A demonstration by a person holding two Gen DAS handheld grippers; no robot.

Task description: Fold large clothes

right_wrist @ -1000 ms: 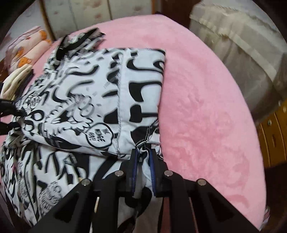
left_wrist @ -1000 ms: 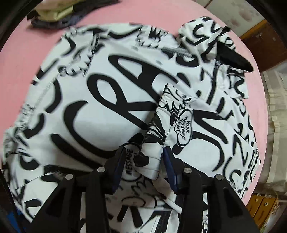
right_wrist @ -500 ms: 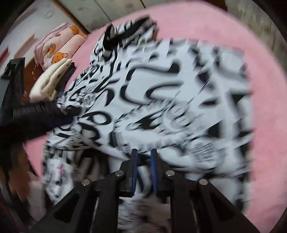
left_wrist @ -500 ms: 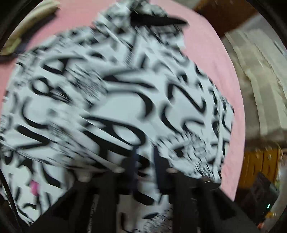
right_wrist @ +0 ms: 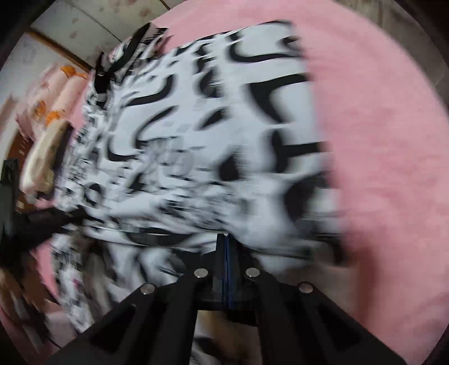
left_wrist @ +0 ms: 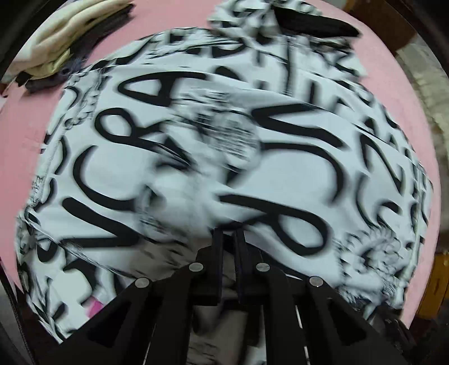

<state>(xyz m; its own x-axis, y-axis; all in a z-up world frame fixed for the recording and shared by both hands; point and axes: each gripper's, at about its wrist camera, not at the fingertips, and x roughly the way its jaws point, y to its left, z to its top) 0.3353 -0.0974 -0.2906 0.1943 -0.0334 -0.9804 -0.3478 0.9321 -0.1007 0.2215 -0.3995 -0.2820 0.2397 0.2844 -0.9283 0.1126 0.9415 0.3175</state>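
The black-and-white graffiti-print garment [left_wrist: 196, 157] is lying spread over the pink bed cover [left_wrist: 25, 134], partly folded, with its black-trimmed end [left_wrist: 314, 19] at the far edge. Both views are blurring with motion, so fine detail is hard to read.

The left hand-held gripper [left_wrist: 230, 238] is standing with its jaws drawn narrow, having just been closing; the near fold of cloth is bunching right at the tips, but whether the pads are actually pinching fabric cannot be told through the blur. The right hand-held gripper [right_wrist: 226, 238] is showing its blue pads pressed flat together with no visible gap, and the garment's near edge [right_wrist: 196, 241] is lying against the tips; a thin layer may be caught between them, though that is not clear either.

The main risk is probably a weak or empty pinch: if either gripper is holding only a sliver of hem, the cloth could be slipping free mid-lift and the fold collapsing unevenly. Grabbing several layers at once could be dragging the folded part askew across the plush cover.

No containers are showing; only a cream and dark pile of folded clothes [left_wrist: 70, 42] is sitting at the bed's far corner.
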